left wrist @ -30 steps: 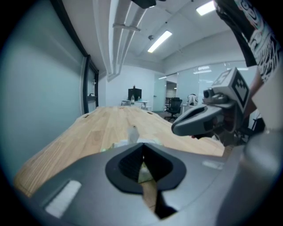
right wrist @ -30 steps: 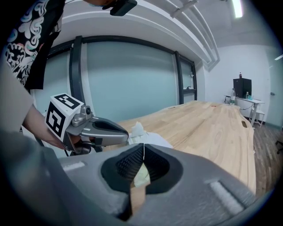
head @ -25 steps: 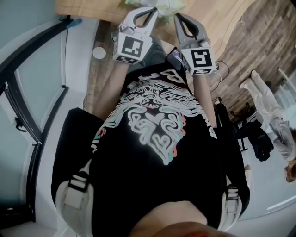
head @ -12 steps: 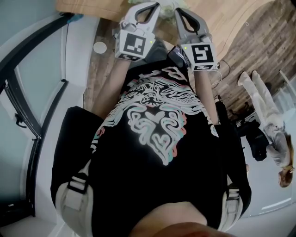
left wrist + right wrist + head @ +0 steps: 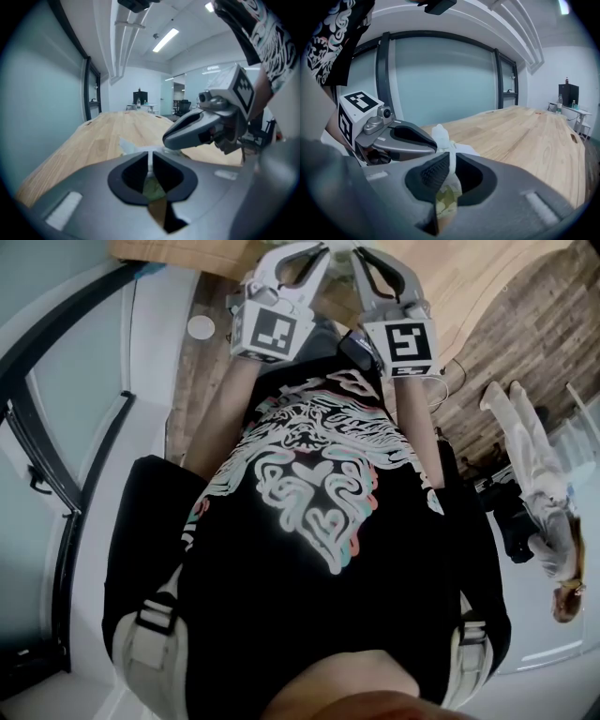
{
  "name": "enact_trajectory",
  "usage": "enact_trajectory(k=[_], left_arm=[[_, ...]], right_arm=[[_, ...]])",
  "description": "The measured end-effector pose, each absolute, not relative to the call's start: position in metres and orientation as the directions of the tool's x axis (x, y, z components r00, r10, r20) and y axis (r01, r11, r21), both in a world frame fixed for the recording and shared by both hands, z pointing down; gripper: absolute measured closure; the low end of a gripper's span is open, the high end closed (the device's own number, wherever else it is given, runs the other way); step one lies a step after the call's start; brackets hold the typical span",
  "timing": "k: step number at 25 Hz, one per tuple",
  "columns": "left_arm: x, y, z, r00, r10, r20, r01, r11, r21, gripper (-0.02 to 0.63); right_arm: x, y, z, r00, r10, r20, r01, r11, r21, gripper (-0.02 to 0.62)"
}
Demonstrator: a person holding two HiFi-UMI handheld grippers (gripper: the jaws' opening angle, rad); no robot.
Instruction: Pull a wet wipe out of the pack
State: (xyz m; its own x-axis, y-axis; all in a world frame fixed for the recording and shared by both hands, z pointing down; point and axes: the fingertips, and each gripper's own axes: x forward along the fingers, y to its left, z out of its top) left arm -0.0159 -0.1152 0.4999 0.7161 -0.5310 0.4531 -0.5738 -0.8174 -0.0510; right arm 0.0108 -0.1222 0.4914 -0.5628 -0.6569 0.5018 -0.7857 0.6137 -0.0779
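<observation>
Right gripper view: wet wipe (image 5: pixel 440 133) pinched and standing toward 12 o'clock, pack (image 5: pixel 448 200) under the jaws at 6 o'clock.
The wipe's long axis runs up from the green-printed pack through the right tool (image 5: pixel 451 164), whose jaws are closed on it, leaving a white tuft free above. The left tool (image 5: pixel 151 161) lies at about 9 o'clock of it, its tip just beside the tuft. Its jaws are also closed, on a thin white sliver I take for the same wipe, with green pack beneath. Both hang low over the wooden worktop (image 5: pixel 525 136). The pull should likely follow that axis, away from the pack.
</observation>
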Motion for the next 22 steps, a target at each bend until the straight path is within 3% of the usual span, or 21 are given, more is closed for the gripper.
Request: enact_trajectory(k=[1, 10, 22], left_arm=[[-0.016, -0.115, 0.500, 0.717, -0.529, 0.453, -0.570, -0.820, -0.054, 0.613], [-0.010, -0.119, 0.504, 0.720, -0.531, 0.448, -0.571, -0.819, -0.053, 0.612], [-0.008, -0.120, 0.507, 0.715, -0.529, 0.457, -0.571, -0.819, -0.056, 0.612]], right_arm=[[0.010, -0.123, 0.492, -0.565, -0.652, 0.505, -0.784, 0.615, -0.084, 0.548], [0.012, -0.132, 0.503, -0.558, -0.630, 0.540, -0.786, 0.610, -0.100, 0.508], [0.004, -0.131, 0.512, -0.538, -0.613, 0.579, -0.777, 0.627, -0.058, 0.506]])
